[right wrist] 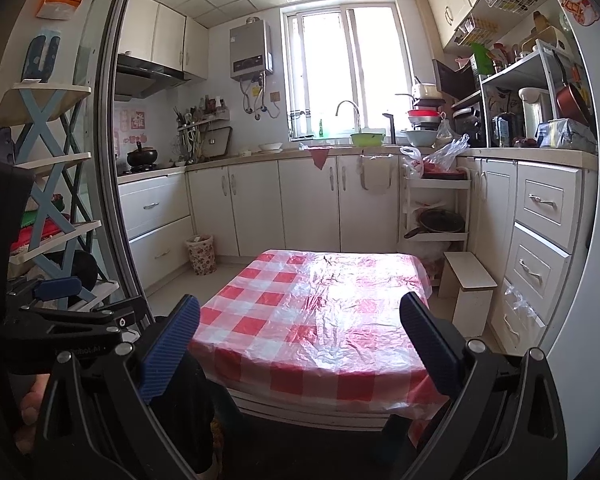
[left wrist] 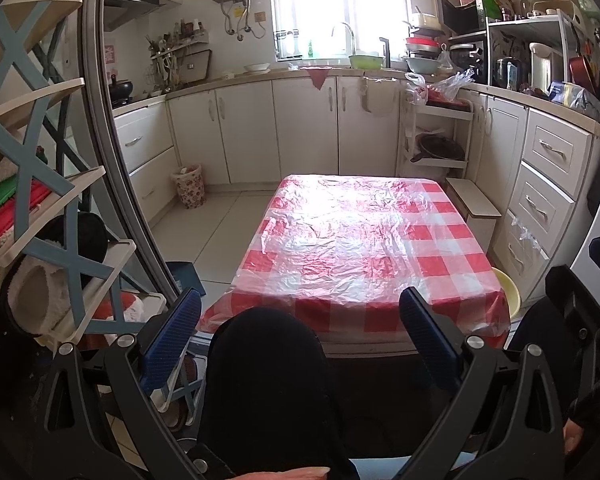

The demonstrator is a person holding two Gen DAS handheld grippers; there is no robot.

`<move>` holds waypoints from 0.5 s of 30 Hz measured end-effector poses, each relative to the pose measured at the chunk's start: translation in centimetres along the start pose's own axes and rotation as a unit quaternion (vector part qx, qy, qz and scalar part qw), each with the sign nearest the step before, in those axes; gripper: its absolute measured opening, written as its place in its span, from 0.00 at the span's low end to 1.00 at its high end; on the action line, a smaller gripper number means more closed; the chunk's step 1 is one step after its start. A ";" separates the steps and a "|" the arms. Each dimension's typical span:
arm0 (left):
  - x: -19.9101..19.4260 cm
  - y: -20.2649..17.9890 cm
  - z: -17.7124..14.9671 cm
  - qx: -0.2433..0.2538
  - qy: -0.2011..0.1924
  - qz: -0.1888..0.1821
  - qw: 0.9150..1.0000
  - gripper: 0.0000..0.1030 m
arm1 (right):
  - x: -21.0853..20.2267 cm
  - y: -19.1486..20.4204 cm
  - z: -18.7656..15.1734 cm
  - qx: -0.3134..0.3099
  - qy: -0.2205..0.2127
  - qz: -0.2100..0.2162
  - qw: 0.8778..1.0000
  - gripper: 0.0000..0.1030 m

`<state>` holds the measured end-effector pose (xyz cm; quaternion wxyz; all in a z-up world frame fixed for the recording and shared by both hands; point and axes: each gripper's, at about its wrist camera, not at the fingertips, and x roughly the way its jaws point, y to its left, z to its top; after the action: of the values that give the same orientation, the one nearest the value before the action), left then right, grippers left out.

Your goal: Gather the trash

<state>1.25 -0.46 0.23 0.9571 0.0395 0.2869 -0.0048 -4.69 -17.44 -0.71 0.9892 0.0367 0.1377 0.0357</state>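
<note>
My left gripper [left wrist: 300,296] stands open, its blue pads [left wrist: 172,336] wide apart with nothing held; a person's dark-trousered knee [left wrist: 266,380] shows below between them. My right gripper [right wrist: 300,301] is open too and holds nothing. Both point at a low table [left wrist: 364,240] [right wrist: 320,320] under a red-and-white checked cloth with crinkled clear plastic over it. I can make out no loose trash on it. A floral waste bin [left wrist: 188,186] [right wrist: 201,254] stands on the floor by the left cabinets, beyond the table's far left corner.
A blue-and-white shoe rack [left wrist: 52,200] and a sliding door frame [right wrist: 112,160] close off the left. A small white stool [right wrist: 470,280], a tiered cart [right wrist: 436,208] with plastic bags and drawers line the right. A yellow basin [left wrist: 508,288] sits by the table's right corner.
</note>
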 end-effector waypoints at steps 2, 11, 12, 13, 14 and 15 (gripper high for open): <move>0.1 -0.1 -0.1 0.003 0.002 -0.001 1.000 0.93 | 0.0 -0.1 0.0 0.002 0.000 -0.001 1.000 0.93; 0.2 -0.7 -0.2 0.010 0.005 -0.002 1.000 0.93 | 0.1 -0.2 -0.1 0.005 0.001 -0.002 1.000 0.93; 0.2 -0.7 -0.2 0.010 0.006 -0.002 1.000 0.93 | 0.0 -0.2 -0.1 0.005 0.001 -0.002 1.000 0.93; 0.3 -0.7 -0.2 0.011 0.006 -0.002 1.000 0.93 | 0.1 -0.2 -0.1 0.005 0.001 -0.002 1.000 0.93; 0.2 -0.8 -0.2 0.012 0.005 -0.002 1.000 0.93 | 0.1 -0.2 -0.1 0.005 0.001 -0.002 1.000 0.93; 0.2 -0.8 -0.2 0.012 0.005 -0.002 1.000 0.93 | 0.1 -0.2 -0.1 0.005 0.001 -0.002 1.000 0.93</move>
<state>1.27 -1.24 -0.16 0.9551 0.0509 0.2918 -0.0100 -4.65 -17.61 -0.86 0.9889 0.0409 0.1387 0.0330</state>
